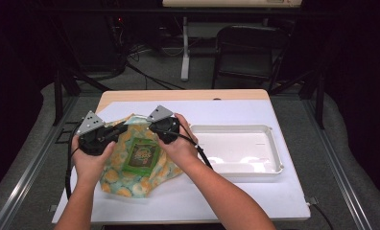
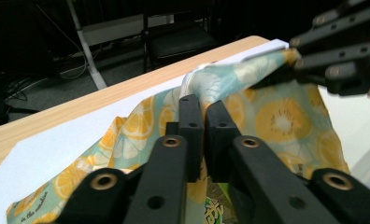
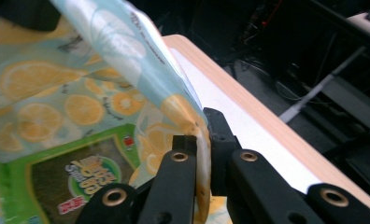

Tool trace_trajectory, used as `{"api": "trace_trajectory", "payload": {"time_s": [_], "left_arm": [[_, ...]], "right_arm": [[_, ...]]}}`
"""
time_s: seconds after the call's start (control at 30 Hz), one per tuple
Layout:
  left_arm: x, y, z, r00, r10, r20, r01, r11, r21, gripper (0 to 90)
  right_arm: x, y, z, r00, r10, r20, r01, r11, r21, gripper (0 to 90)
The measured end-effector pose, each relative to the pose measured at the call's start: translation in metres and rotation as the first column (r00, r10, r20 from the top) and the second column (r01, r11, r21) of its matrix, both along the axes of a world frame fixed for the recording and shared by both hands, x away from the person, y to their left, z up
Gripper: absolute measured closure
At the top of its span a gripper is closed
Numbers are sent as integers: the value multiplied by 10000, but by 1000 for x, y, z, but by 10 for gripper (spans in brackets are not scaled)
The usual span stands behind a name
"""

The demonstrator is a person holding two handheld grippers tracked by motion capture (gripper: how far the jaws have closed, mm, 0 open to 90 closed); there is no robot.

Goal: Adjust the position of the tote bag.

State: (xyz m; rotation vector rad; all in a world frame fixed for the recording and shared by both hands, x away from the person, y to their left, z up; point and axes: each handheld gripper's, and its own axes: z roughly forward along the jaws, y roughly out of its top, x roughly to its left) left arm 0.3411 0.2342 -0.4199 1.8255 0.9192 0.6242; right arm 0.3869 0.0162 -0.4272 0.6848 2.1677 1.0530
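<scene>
Two tongs on one cloth

Both my tongs pinch the far edge of the lemon-print cloth (image 1: 130, 177), lifting it off the counter (image 1: 236, 108): left tongs (image 2: 204, 112) clamped on a fold, right tongs (image 3: 202, 135) likewise. A green packet (image 1: 141, 156) lies on the cloth's middle. Right of it sits a white tray (image 1: 274, 143).

Dark room, grey carpet floor (image 1: 145, 76), black folding chair (image 1: 248, 50) beyond wooden table (image 1: 183, 94).

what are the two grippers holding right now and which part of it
Both hold the lemon-print cloth by its far edge: the left gripper pinches a raised fold, the right gripper the edge farther along, above the green packet.
</scene>
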Motion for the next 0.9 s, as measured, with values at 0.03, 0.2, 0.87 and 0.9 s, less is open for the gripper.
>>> {"api": "trace_trajectory", "payload": {"time_s": [0.03, 0.2, 0.87, 0.9], "left_arm": [[0, -1, 0, 10000, 40, 20, -40, 10000, 50, 821], [0, -1, -3, 9999, -77, -133, 76, 10000, -48, 715], [-18, -7, -12, 9977, -324, -593, 349, 9985, 415, 548], [-19, -7, -14, 9980, -232, -594, 267, 9979, 590, 543]], "right_arm": [[1, -1, 1, 10000, -51, 8, 51, 10000, 1, 899], [8, -4, 5, 9997, -261, 31, 261, 9997, 25, 900], [27, -19, 10, 9948, -1018, -50, 1018, 9948, 72, 899], [28, -19, 10, 9947, -1028, -49, 1029, 9946, 110, 899]]}}
